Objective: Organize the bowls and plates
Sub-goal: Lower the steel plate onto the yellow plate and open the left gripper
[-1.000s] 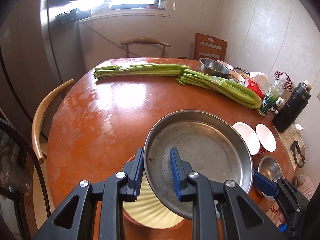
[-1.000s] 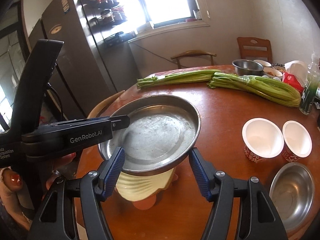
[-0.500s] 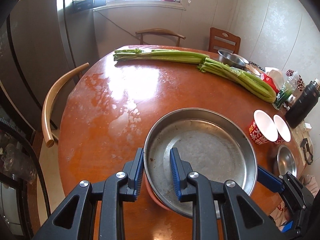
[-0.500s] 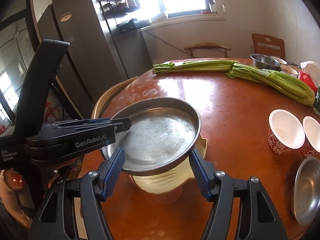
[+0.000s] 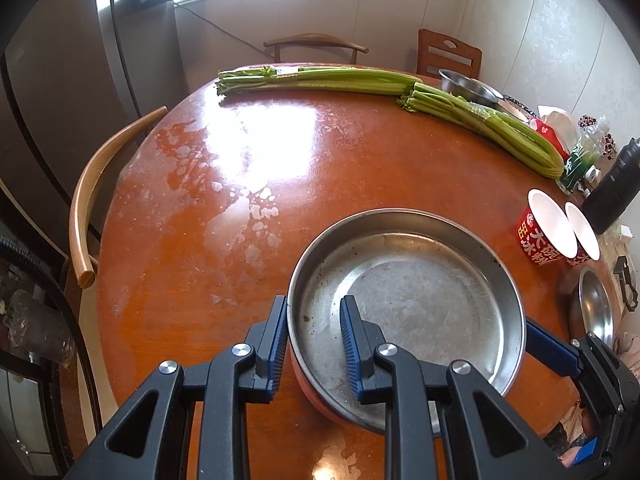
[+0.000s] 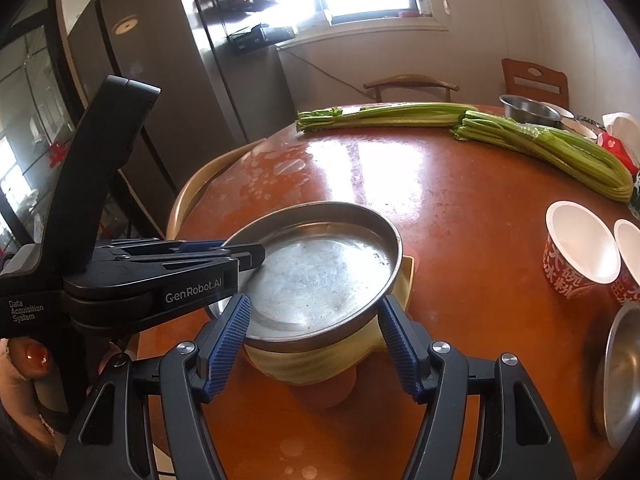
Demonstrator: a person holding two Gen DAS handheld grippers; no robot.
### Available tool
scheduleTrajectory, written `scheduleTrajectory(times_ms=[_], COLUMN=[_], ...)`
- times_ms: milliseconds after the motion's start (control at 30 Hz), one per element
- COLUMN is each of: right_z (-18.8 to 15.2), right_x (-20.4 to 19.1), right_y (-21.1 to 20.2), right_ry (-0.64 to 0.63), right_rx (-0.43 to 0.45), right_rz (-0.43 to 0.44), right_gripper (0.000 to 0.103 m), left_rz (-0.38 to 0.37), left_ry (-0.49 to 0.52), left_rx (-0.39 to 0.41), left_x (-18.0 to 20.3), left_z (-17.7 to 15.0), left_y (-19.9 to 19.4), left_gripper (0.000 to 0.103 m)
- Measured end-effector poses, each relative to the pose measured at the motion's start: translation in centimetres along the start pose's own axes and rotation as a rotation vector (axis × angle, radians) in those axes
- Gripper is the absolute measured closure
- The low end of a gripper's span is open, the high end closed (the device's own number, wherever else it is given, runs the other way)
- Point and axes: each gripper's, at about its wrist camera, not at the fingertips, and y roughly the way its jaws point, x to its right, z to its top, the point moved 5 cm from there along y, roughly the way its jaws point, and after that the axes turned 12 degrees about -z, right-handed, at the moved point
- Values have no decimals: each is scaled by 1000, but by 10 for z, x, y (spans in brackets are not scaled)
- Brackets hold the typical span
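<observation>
Steel plate [image 5: 416, 304], round, shallow, raised rim, inside stained: it sits low over the near part of the round desk [image 5: 280, 184], on or just above a yellow ribbed bowl [image 6: 320, 360] that in turn sits in an orange dish [image 6: 324, 396]; I cannot tell whether the plate's full weight is on the stack yet. My left claw [image 5: 314, 344] is pinched onto the plate's near rim, one pad outside the wall and one inside. My right claw [image 6: 314, 340] is spread, its blue pads to either side of the plate's near edge and the bowl beneath, with no firm contact that I can see. Step in hand, as I judge it: nesting the plate onto the stack. Next move, as I judge it: settle the plate level and centred, then release my left claw and draw it back clear of the rim without tipping the plate. Also on the desk: two paper cups [image 5: 552, 236] and a small steel bowl [image 5: 596, 312] to the right, a second steel bowl [image 5: 468, 88] at the far edge, celery [image 5: 480, 124] across the far side.
</observation>
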Motion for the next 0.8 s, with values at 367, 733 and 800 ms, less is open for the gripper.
scheduleTrajectory(times_ms=[367,733,800], right_z=[-10,-13,-14], right_x=[-9,-14,-15], right_y=[11,21,21], right_ry=[-52,-99,-118], right_rx=[-22,-31,-26], right_rz=[-15,-47,-59], right_gripper=[34,34,34], left_rz=[-9,-20,-21], left_ry=[-7,-31,-31], left_rx=[-18,-28,-33], left_x=[-9,-14,-15], left_z=[-5,-6,-7], left_y=[7,17,19], left_gripper=[78,78,78])
